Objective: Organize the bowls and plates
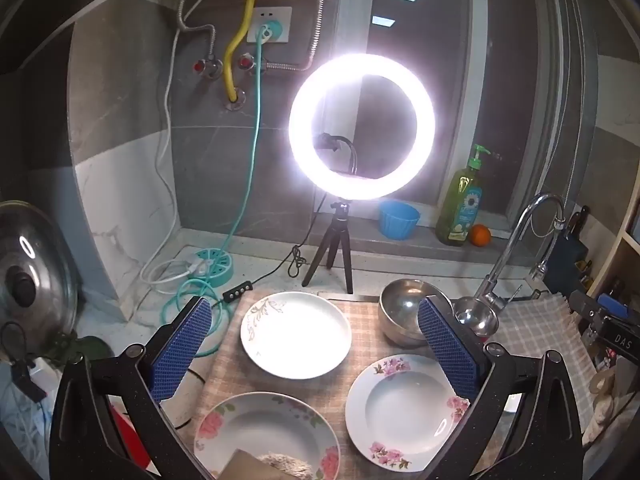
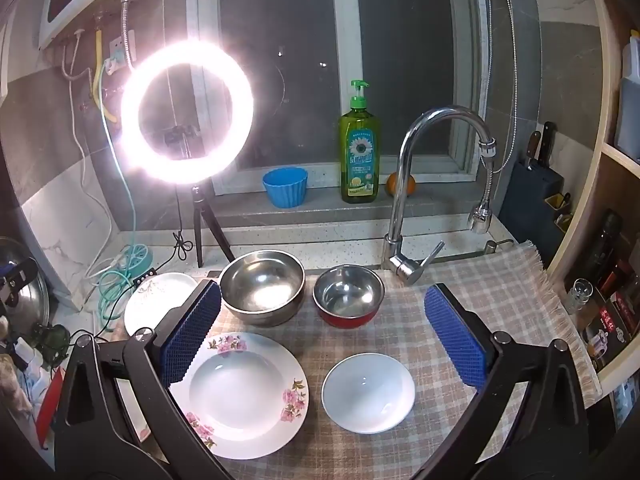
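Note:
On a checked cloth (image 2: 460,280) lie dishes. In the left wrist view: a white plate with a grey leaf print (image 1: 296,334), a pink-flowered plate (image 1: 404,412), a second flowered plate (image 1: 264,436) at the bottom, and a steel bowl (image 1: 400,310). In the right wrist view: the flowered plate (image 2: 244,394), a small white bowl (image 2: 368,392), a large steel bowl (image 2: 262,286), a red-sided steel bowl (image 2: 348,294) and the leaf plate (image 2: 156,300). My left gripper (image 1: 316,348) is open above the plates. My right gripper (image 2: 324,336) is open above the dishes. Both are empty.
A lit ring light on a tripod (image 1: 362,126) stands behind the cloth. A faucet (image 2: 416,184) rises at the back right. A soap bottle (image 2: 359,148), blue cup (image 2: 285,186) and orange (image 1: 480,235) sit on the sill. A pot lid (image 1: 32,272) is left, a knife block (image 2: 532,200) right.

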Available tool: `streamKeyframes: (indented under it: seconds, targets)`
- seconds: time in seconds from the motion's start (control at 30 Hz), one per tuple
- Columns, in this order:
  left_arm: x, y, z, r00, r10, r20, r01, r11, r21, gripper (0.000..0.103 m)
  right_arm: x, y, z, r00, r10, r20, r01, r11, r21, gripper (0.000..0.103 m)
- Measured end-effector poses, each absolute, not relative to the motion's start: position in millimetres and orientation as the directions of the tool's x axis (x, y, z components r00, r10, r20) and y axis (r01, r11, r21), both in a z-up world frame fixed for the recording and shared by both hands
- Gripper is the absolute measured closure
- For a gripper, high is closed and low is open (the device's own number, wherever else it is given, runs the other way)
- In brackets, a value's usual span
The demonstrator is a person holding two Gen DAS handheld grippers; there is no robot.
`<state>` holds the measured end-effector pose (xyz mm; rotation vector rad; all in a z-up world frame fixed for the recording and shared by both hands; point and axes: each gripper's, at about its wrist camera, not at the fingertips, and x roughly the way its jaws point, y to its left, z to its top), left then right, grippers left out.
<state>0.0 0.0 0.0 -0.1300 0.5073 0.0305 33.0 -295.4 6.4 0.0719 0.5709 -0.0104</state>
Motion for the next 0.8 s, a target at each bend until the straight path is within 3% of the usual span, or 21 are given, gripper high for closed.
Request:
streamKeyframes:
  seconds: [0.8]
  targets:
    - [4, 0, -10, 0.858, -0.026, -0.512, -0.052, 0.989, -0.137, 0.001, 37, -293, 11, 0.849, -0.003, -0.529, 0.035, 0.998, 0.05, 0.0]
